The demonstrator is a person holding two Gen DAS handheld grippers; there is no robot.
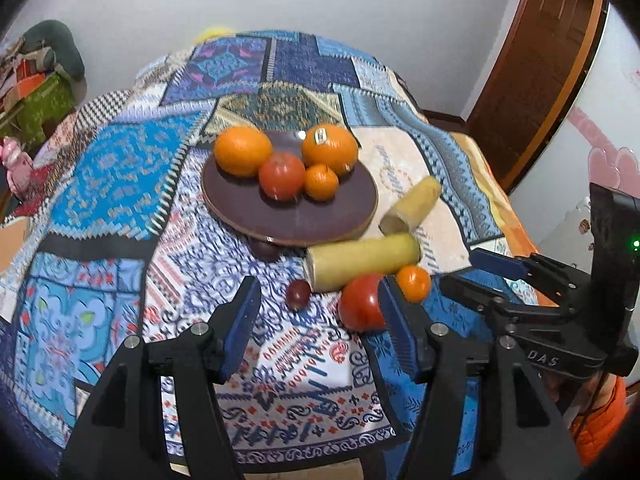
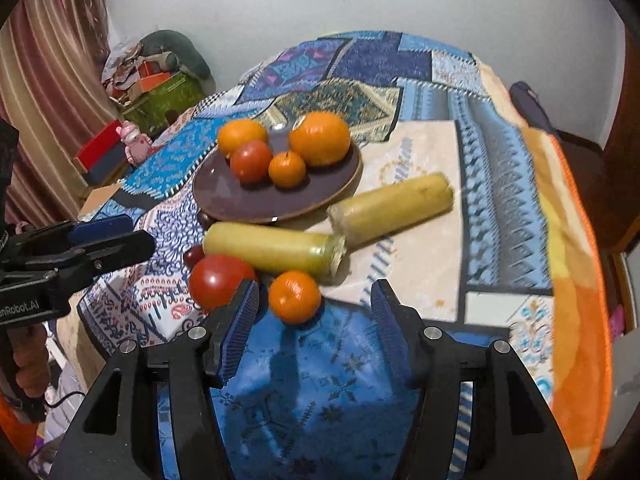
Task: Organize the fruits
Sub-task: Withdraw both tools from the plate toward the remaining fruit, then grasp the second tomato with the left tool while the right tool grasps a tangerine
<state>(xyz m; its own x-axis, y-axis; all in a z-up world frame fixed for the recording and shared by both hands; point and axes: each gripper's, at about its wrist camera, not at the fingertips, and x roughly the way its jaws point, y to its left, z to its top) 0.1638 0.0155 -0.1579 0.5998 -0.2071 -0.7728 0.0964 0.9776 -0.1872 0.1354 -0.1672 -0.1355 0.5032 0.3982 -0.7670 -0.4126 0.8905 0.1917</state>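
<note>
now both spread, empty: left hand-held gripper (image 1: 318, 316) beside tomato (image 1: 360, 302); right hand-held gripper (image 2: 314, 320) just behind tangerine (image 2: 295, 297).

glossy plate (image 1: 248, 204), patterned cloth cover (image 1: 120, 176)

Each camera sits low behind its own gripper and looks forward and a little down across the patterned tablecloth (image 1: 120, 184). The left wrist view looks from the near left side. The right wrist view looks from the near right side and is closer to the loose fruit. Both views share the brown plate (image 1: 288, 216) (image 2: 256, 200) of fruit, the two corn cobs, and the far white wall (image 1: 360, 8) (image 2: 460, 0).
</note>
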